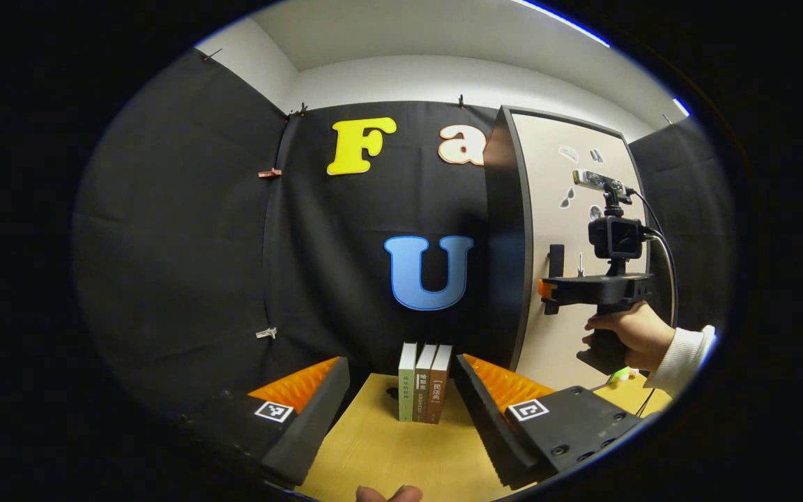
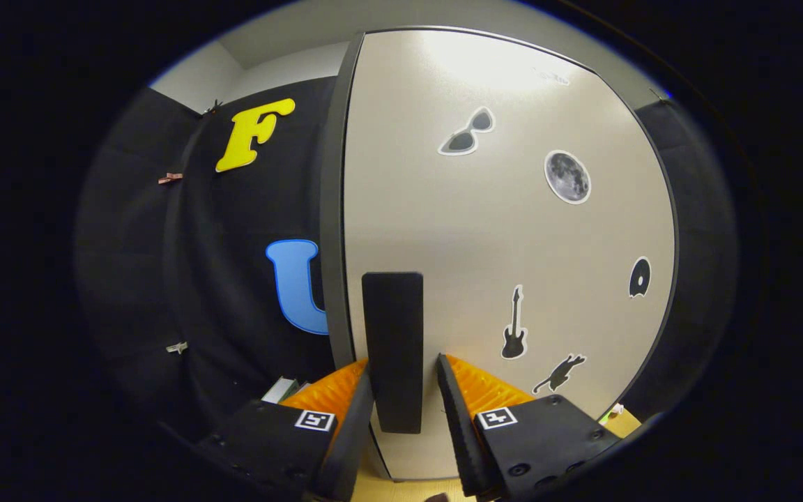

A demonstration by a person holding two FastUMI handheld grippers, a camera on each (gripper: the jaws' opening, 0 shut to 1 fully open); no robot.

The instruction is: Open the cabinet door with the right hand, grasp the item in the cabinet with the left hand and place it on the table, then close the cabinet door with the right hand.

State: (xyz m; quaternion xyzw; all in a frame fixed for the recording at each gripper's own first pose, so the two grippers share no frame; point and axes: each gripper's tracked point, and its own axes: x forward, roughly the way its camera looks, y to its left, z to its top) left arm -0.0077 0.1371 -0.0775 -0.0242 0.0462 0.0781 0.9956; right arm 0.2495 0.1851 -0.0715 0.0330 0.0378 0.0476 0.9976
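Left tongs [image 1: 401, 411]: spread wide, empty, held low over the light wooden table [image 1: 387, 453], pointed at the books.
Books [image 1: 424, 382]: 3 upright paperbacks, 1 green and 2 brown spines, touching side by side on the table, just left of the cabinet's edge.
Right tongs [image 2: 405, 404]: fingers spread either side of the black rectangular door handle [image 2: 392, 348], which sits between them; contact cannot be told.
Cabinet door [image 2: 499, 230]: beige panel with dark frame and stickers; whether it is ajar cannot be told.
Left gripper view: the right tongs [image 1: 548, 289] sit at the handle, gripped by a hand [image 1: 628, 335] in a white sleeve.
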